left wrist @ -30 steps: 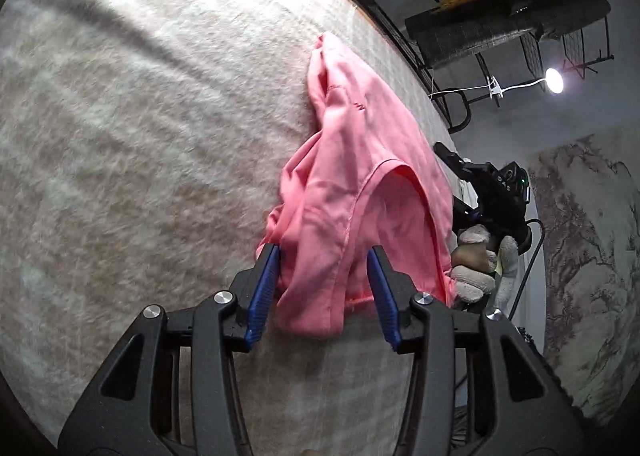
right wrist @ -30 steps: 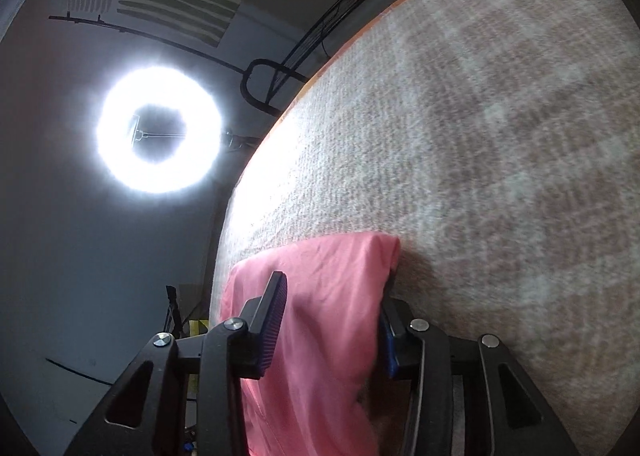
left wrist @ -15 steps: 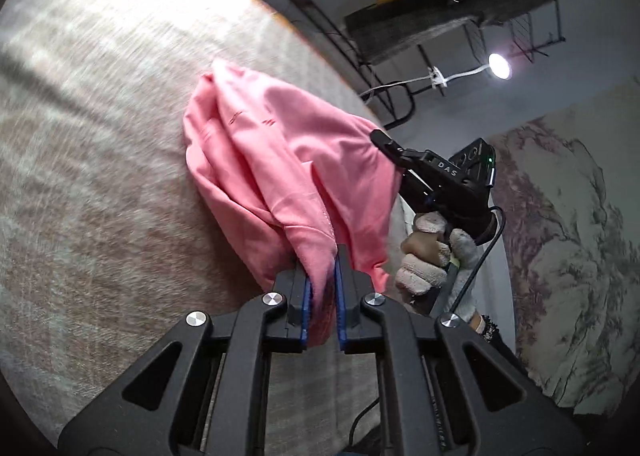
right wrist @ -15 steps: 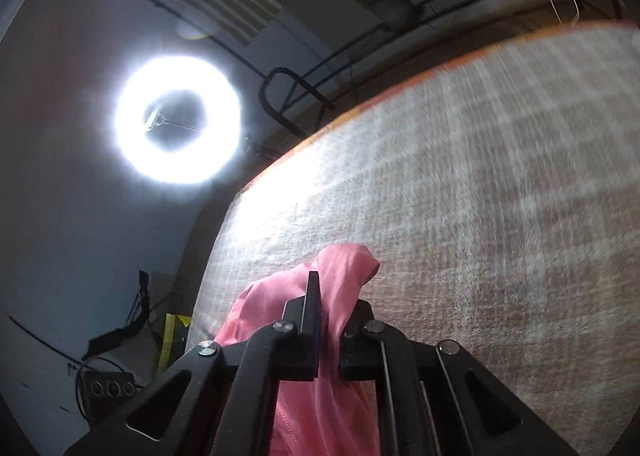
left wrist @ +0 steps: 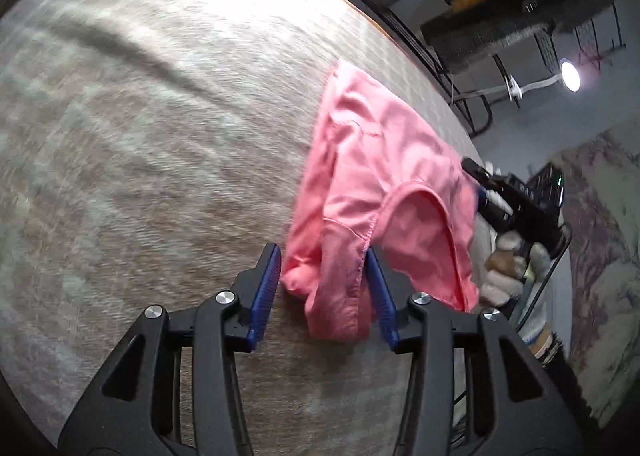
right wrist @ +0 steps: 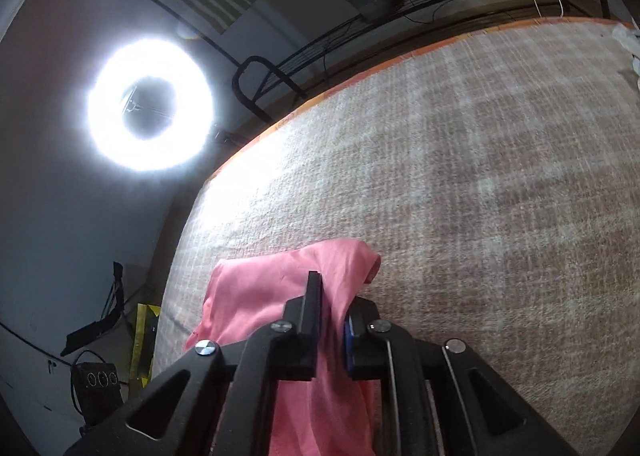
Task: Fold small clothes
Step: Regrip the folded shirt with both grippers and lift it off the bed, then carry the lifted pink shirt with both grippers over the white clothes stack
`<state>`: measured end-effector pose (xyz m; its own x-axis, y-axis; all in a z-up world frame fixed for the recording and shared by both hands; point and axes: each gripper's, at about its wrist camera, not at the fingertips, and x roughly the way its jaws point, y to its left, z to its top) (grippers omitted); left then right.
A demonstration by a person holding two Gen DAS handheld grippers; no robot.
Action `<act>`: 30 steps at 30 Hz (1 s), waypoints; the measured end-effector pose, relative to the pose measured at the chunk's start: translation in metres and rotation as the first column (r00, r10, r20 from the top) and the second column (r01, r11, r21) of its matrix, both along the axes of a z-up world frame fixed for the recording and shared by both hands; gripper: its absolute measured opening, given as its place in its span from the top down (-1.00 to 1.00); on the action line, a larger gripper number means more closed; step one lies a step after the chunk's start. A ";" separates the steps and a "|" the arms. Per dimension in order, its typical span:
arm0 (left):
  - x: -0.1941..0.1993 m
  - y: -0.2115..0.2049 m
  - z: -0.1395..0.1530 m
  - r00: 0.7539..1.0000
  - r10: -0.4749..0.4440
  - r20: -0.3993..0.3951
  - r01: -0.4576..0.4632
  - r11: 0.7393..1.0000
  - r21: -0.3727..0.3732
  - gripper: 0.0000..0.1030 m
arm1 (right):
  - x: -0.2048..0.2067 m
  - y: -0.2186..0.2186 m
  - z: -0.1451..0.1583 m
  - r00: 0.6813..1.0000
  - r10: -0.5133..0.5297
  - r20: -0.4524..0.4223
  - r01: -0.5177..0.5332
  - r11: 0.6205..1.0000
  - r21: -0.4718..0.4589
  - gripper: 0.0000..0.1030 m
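A pink garment point(left wrist: 380, 160) lies crumpled on a beige woven cover point(left wrist: 160, 136). Its near hem sits between the blue pads of my left gripper point(left wrist: 323, 252), whose jaws are opening and stand well apart around the cloth. In the right wrist view the garment point(right wrist: 260, 288) drapes through the narrower gap of my right gripper point(right wrist: 334, 292), whose jaws are also opening. The right gripper point(left wrist: 516, 200) shows at the garment's right edge, held by a gloved hand point(left wrist: 508, 268).
The cover point(right wrist: 480, 216) ends at an orange-trimmed far edge. A bright ring light point(right wrist: 150, 104) and a dark metal rack point(left wrist: 520, 16) with a small lamp point(left wrist: 570, 74) stand beyond it. Something white point(right wrist: 628, 36) lies at the far right of the cover.
Both grippers closed on the garment and raised it half a second ago. Their jaws have parted again and the cloth has settled lower and flatter on the cover.
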<state>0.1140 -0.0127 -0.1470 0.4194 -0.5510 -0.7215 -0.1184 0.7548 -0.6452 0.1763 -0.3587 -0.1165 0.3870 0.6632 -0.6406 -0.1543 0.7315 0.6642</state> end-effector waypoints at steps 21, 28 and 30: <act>-0.001 -0.030 0.035 0.980 -0.127 0.153 0.129 0.992 -0.003 0.80 | -0.002 0.010 0.019 0.998 0.034 0.053 -0.034 0.999 -0.009 0.91; -0.011 -0.050 0.045 0.971 -0.157 0.182 0.160 0.987 -0.004 0.80 | -0.012 0.001 0.051 0.994 0.055 0.095 -0.051 0.998 -0.044 0.91; -0.013 -0.051 0.044 0.970 -0.162 0.179 0.167 0.986 -0.014 0.80 | -0.014 -0.005 0.058 0.993 0.060 0.102 -0.055 0.997 -0.050 0.92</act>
<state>0.1012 -0.0634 -0.1027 0.4405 -0.6423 -0.6272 0.1234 0.7354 -0.6663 0.1621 -0.3636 -0.0581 0.4150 0.6561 -0.6304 -0.2629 0.7497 0.6073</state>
